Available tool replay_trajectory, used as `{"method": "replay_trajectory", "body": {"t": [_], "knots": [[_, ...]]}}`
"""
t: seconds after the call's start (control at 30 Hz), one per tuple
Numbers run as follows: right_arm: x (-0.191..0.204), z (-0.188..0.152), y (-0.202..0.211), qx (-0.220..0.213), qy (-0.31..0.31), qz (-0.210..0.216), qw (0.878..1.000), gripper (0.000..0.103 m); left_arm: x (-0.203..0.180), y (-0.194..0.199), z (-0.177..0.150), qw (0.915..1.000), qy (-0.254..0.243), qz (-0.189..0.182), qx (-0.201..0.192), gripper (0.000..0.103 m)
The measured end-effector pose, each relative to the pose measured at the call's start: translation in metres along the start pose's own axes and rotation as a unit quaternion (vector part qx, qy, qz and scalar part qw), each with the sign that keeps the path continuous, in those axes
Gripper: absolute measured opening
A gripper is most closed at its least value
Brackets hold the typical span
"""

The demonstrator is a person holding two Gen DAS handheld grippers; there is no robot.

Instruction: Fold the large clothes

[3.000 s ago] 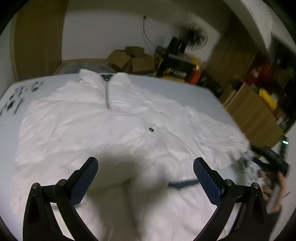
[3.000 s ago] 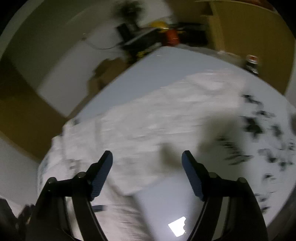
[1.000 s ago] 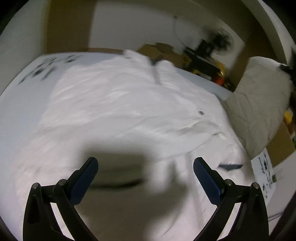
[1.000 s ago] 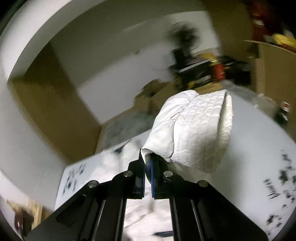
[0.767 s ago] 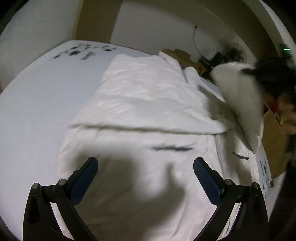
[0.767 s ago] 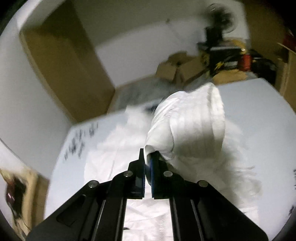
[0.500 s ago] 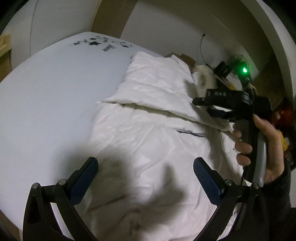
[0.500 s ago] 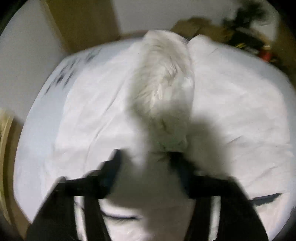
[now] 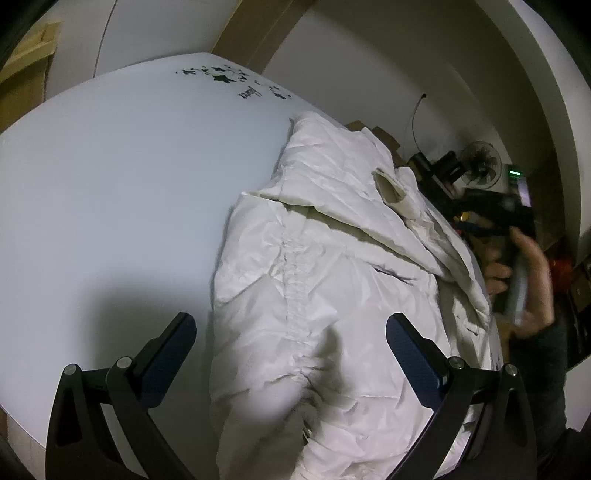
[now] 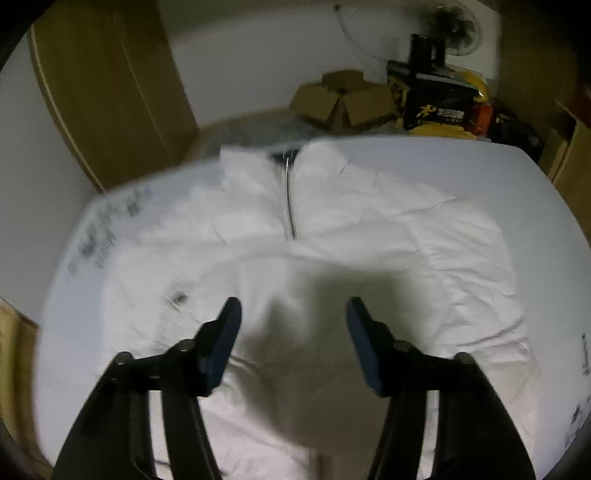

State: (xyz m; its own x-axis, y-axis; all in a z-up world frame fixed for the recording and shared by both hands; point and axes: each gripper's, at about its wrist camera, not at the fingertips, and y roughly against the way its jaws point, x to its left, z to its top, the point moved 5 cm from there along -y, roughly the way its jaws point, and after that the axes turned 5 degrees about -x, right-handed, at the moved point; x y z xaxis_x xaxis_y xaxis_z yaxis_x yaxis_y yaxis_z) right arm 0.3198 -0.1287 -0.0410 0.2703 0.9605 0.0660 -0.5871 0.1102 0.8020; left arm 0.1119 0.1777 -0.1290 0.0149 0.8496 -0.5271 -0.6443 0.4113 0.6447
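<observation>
A white puffer jacket (image 9: 332,280) lies on the white table (image 9: 110,177), with one sleeve (image 9: 369,199) folded across its body. In the right wrist view the jacket (image 10: 369,236) lies collar away from me, zipper (image 10: 290,199) up the middle. My left gripper (image 9: 291,350) is open and empty, above the jacket's near edge. My right gripper (image 10: 293,332) is open and empty, just above the jacket's middle. The right gripper and the hand holding it show in the left wrist view (image 9: 513,236), beyond the jacket.
Black marks (image 9: 236,81) are printed on the table's far corner. Cardboard boxes (image 10: 343,99), a black and yellow case (image 10: 439,107) and a fan (image 10: 450,22) stand beyond the table. Wooden cabinets (image 10: 107,85) line the wall.
My right gripper carried the sleeve up and over the jacket, let it go and opened. My left gripper swung around to the jacket's side, staying open.
</observation>
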Motion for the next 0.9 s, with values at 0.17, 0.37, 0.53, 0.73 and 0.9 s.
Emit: {"method": "replay_trajectory", "body": {"t": [0.17,0.37,0.53,0.73,0.9], "knots": [[0.041,-0.043,-0.057,0.063,0.063,0.005,0.996,0.048,-0.008,0.002,-0.002,0.9999,-0.010,0.003,0.005,0.103],[0.023,-0.033,-0.023,0.033,0.061,0.041,0.997,0.057,-0.007,0.004,-0.004,0.9999,-0.008,0.007,0.001,0.103],[-0.066,-0.028,0.023,-0.051,0.016,-0.074,0.996,0.078,-0.010,-0.002,-0.004,1.0000,0.000,0.005,0.005,0.103],[-0.147,-0.048,-0.055,0.041,-0.010,-0.125,0.991,0.081,-0.028,-0.007,-0.007,0.9998,-0.017,0.006,0.013,0.103],[-0.158,-0.009,-0.026,-0.002,-0.052,-0.044,0.998,0.081,-0.029,0.005,-0.013,0.9998,-0.015,0.014,0.006,0.103]]}}
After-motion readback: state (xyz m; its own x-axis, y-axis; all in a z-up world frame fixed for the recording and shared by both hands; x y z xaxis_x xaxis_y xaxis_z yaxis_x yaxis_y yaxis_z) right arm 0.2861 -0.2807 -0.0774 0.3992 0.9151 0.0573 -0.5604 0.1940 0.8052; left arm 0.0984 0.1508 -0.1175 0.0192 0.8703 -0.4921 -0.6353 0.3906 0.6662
